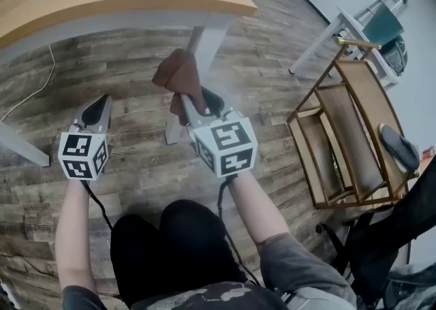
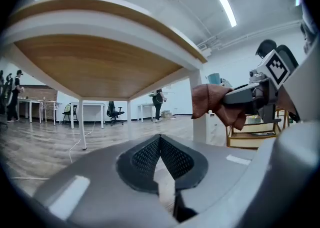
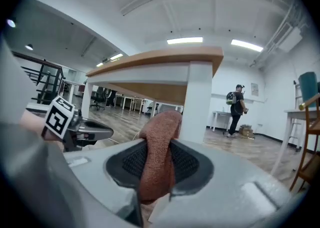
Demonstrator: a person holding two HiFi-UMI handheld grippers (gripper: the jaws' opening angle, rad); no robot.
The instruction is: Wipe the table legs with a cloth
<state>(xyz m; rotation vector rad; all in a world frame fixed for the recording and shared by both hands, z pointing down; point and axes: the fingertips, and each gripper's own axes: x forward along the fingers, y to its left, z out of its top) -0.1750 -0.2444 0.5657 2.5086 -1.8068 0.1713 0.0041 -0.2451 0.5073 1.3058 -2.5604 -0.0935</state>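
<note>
While in right tool (image 3: 156,144), one cloth (image 1: 178,73)

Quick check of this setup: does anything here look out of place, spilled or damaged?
Nothing stands out. The right gripper holds the brown cloth by the white table leg, the left gripper is shut and empty, and the wood floor shows no spill.
</note>
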